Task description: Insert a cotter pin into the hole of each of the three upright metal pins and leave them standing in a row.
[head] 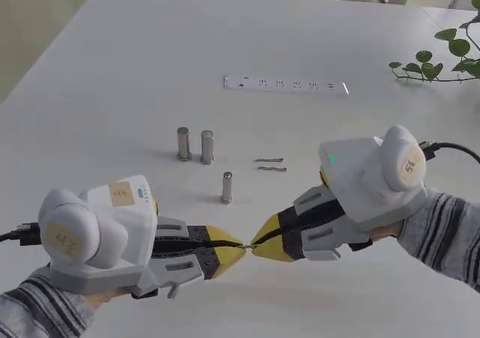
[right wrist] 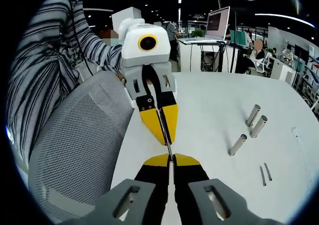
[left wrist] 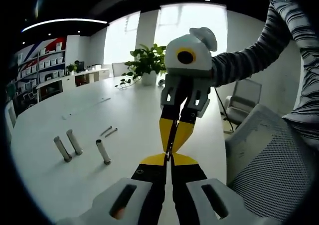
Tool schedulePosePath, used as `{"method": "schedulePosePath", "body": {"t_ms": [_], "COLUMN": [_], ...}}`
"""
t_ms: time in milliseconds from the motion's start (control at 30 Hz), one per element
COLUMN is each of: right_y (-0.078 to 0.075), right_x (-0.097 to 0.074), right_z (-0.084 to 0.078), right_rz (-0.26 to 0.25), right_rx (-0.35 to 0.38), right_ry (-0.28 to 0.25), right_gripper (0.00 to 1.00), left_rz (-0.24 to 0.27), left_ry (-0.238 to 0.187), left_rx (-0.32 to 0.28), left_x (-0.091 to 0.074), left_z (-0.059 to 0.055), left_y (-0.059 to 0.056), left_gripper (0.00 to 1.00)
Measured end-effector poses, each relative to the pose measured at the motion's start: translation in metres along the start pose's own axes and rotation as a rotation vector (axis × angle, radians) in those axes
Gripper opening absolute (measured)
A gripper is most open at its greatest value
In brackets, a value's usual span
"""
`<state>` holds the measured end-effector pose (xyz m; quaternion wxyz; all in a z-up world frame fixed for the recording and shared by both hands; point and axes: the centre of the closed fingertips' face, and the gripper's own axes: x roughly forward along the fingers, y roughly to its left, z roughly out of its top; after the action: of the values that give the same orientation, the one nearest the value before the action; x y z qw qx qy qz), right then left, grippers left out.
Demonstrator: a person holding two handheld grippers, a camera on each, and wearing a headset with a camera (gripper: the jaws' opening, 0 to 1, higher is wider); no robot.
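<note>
Left gripper (head: 240, 252): closed on cotter pin (right wrist: 166, 135), lower centre of head view.
Right gripper (head: 256, 246): closed; pin apparently shared for regripping.

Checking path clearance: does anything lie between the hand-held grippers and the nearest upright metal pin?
Nothing visible: bare table separates the left hand-held gripper and right hand-held gripper, tips together, from the nearest metal pin. Two loose cotter pins lie aside.
</note>
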<state>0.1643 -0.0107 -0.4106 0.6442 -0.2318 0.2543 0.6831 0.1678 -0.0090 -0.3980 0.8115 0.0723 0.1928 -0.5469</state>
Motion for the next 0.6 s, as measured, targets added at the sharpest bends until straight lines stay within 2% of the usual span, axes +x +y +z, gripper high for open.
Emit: {"method": "schedulePosePath", "body": {"t_ms": [167, 300, 467, 600], "right_y": [-0.004, -0.014, -0.032, -0.045], "right_x": [0.001, -0.001, -0.005, -0.006], "right_z": [0.0, 0.0, -0.005, -0.007], "right_rz": [-0.015, -0.046, -0.1, -0.124], "right_rx": [-0.038, -0.04, -0.033, -0.029], "right_ry": [0.014, 0.009, 0.019, 0.024], "right_gripper": [0.0, 0.0, 0.0, 0.0], "left_rz": [0.032, 0.075, 0.16, 0.218], "left_ry": [0.005, 0.028, 0.018, -0.021], "left_rx": [0.01, 0.012, 0.004, -0.052], "left_x": [0.002, 0.003, 0.003, 0.003], "left_z": [-0.003, -0.009, -0.011, -0.008], "left_y": [0.007, 0.015, 0.032, 0.044], "left_gripper": [0.01, 0.11, 0.18, 0.19]}}
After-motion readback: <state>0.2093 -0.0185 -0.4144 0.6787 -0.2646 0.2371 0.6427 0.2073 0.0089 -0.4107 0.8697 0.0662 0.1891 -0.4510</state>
